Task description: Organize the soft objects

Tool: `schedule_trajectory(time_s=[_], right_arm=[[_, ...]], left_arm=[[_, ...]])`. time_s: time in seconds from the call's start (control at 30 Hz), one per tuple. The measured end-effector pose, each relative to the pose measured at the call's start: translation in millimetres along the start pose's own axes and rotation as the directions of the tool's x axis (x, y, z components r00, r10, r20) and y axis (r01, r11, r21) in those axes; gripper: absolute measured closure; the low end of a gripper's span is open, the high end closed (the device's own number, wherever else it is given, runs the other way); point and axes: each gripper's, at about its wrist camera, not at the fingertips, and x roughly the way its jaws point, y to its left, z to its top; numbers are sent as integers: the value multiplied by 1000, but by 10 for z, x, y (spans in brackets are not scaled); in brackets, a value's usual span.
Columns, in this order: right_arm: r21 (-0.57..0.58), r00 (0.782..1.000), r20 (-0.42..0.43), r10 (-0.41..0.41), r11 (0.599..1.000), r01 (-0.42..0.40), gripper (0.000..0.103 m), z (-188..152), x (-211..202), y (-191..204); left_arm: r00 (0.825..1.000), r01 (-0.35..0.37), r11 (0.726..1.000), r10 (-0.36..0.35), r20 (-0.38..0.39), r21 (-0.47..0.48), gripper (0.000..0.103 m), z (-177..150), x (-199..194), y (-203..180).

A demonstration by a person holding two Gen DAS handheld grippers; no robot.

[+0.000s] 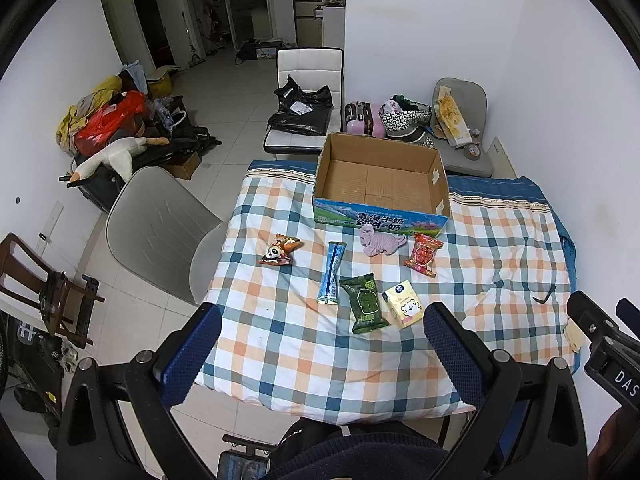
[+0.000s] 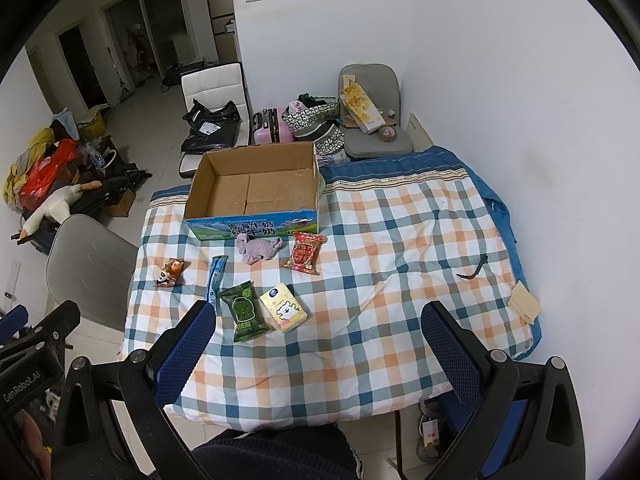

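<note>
An open, empty cardboard box (image 1: 382,184) (image 2: 256,188) stands at the far side of the plaid-covered table (image 1: 312,340) (image 2: 380,280). In front of it lie a crumpled pink cloth (image 1: 380,240) (image 2: 258,250), a red packet (image 1: 423,254) (image 2: 305,255), a panda snack packet (image 1: 279,250) (image 2: 170,273), a blue stick pack (image 1: 331,272) (image 2: 216,276), a green wipes pack (image 1: 363,303) (image 2: 242,308) and a yellow tissue pack (image 1: 403,308) (image 2: 283,306). My left gripper (image 1: 320,332) and right gripper (image 2: 318,328) are both open and empty, held above the table's near edge.
A grey chair (image 1: 160,232) (image 2: 88,272) stands at the table's left. A black hook-like object (image 2: 474,270) and a beige card (image 2: 524,302) lie on the table's right side. A white wall (image 2: 540,120) borders the right. Chairs, bags and a suitcase sit behind the table.
</note>
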Motion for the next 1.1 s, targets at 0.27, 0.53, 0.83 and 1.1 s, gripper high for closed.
schedule_trajectory(time_s=[0.27, 0.53, 0.83, 1.1], right_arm=[[1, 1000, 2, 2, 1000, -2, 0, 2, -14, -2], [0, 1000, 3, 2, 1000, -2, 0, 4, -19, -5], [4, 1000, -6, 10, 1000, -10, 0, -31, 112, -14], [5, 992, -126, 27, 1000, -26, 0, 139, 1093, 95]], left_arm=[[1000, 1, 1000, -1, 2, -2, 0, 0, -20, 2], [1000, 3, 1000, -3, 0, -3, 0, -13, -13, 15], [1000, 11, 1000, -11, -23, -27, 0, 162, 280, -59], [989, 4, 1000, -7, -149, -23, 0, 228, 1442, -117]])
